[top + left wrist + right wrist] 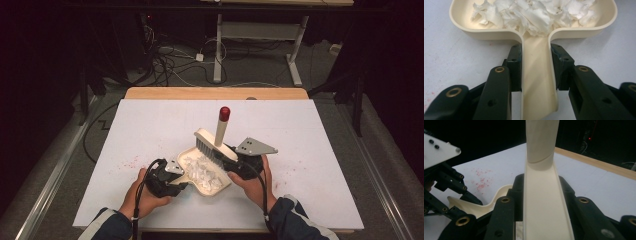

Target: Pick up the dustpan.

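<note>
The cream dustpan (pixel 207 175) lies near the front middle of the white desk (pixel 150 125), loaded with torn white paper scraps (pixel 202 169). Its handle is clamped by the left gripper (pixel 535 67), the jaws drawn narrow against both sides. The hand brush (pixel 212 147) is held above the pan's far rim by the right gripper (pixel 540 202), closed on its cream handle, whose red tip (pixel 224 112) points up. Bare desk is left behind and on both sides. The pan's front rim is cut off in the left gripper view; faint pink specks (pixel 131 162) are hard to make out.

bright lit table, dark surroundings, sharp
</note>
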Demonstrator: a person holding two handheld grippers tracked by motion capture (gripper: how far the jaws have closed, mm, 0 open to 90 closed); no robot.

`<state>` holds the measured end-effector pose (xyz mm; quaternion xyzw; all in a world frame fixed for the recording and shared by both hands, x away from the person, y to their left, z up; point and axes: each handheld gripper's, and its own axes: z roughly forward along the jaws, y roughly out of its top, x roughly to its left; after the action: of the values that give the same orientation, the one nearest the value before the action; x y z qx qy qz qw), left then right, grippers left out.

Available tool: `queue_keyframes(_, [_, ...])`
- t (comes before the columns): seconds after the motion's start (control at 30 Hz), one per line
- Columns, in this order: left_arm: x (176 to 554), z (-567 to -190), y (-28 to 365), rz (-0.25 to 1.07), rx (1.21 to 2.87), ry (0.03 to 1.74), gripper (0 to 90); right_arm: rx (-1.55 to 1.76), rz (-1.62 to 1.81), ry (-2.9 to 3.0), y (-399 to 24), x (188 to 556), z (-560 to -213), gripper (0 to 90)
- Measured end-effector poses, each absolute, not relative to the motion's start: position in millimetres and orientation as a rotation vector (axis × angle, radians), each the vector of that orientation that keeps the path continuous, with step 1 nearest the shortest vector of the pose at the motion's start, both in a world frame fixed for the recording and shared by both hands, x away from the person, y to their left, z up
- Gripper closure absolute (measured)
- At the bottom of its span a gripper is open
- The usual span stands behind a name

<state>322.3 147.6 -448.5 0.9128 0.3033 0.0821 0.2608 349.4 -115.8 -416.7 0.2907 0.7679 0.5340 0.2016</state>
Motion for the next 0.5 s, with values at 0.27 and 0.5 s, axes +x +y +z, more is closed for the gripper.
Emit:
queue_keyframes(0.27, [321.8,-448.8,148.9,0.222,2.475,0.822,63.5,0.865,1.426,2.226,-130.8,361.8,-416.6,67.8])
queue_keyframes(0.5, [320.2,-449.0,151.6,0.224,2.476,0.830,63.5,0.836,1.258,2.215,-129.9,365.9,-436.3,67.8])
